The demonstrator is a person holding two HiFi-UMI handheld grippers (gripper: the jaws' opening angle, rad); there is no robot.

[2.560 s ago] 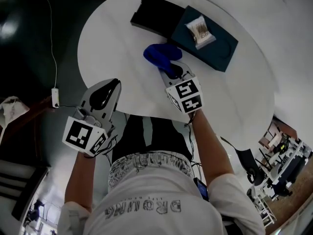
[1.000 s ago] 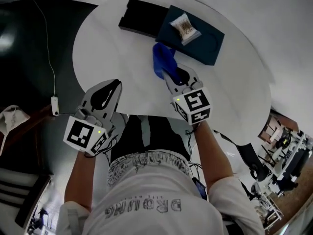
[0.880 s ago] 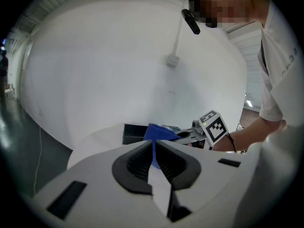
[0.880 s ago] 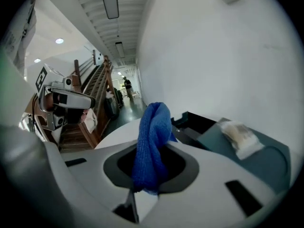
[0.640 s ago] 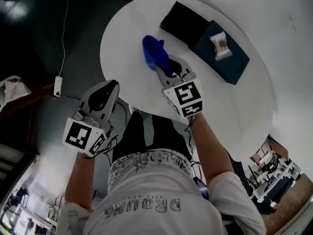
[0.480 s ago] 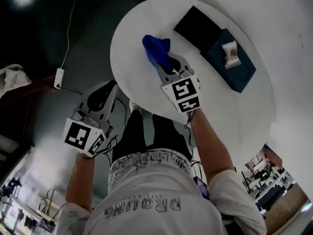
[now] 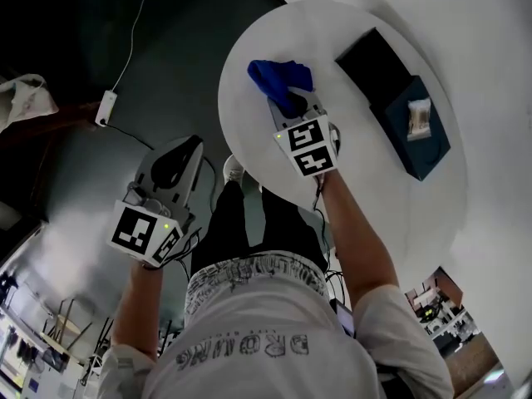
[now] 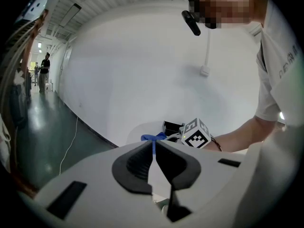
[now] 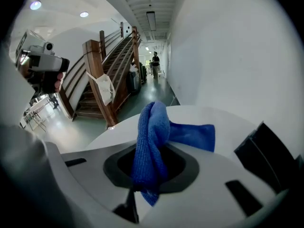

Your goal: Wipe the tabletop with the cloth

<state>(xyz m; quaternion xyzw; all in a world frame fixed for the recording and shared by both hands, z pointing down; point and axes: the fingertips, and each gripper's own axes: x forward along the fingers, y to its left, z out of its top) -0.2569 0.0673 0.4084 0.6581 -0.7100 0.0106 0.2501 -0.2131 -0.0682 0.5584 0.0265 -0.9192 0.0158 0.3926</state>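
1. Since the earliest frame, the right gripper (image 7: 293, 106) has carried the cloth (image 7: 281, 77) across the tabletop (image 7: 374, 181). It has gone from just beside the boxes to the opposite side, close to the rim. The left gripper (image 8: 153, 151) has kept its station off the table.
2. Right gripper: its fingers (image 9: 183, 172) are clamped on the blue cloth. A thick fold stands pinched between them, and a loose flap spreads ahead of the fingertips and a little to their right. By appearance, the deep pinch keeps the fabric from slipping out under drag, while the free flap does the wiping.
3. Cloth: in the head view it lies bunched just beyond the right fingertips, over the white top. Whether it presses flat on the surface cannot be told.
4. Left gripper: its fingers (image 8: 135, 167) are closed together with nothing between them. The blue sliver in the slit is the distant cloth. The gripper hangs level with the person's hip, well apart from the table, probably parked so that it does not obstruct the stroke.
5. Black box (image 7: 376, 56) and dark blue box (image 7: 420, 135), which carries a small packet (image 7: 418, 120): both stand to the right of the right fingers, well apart from them. The stretch between them and the cloth is bare.
6. Judgement: wiping is under way on the side nearest the rim. The next stroke calls for care that the flap does not run off the edge.
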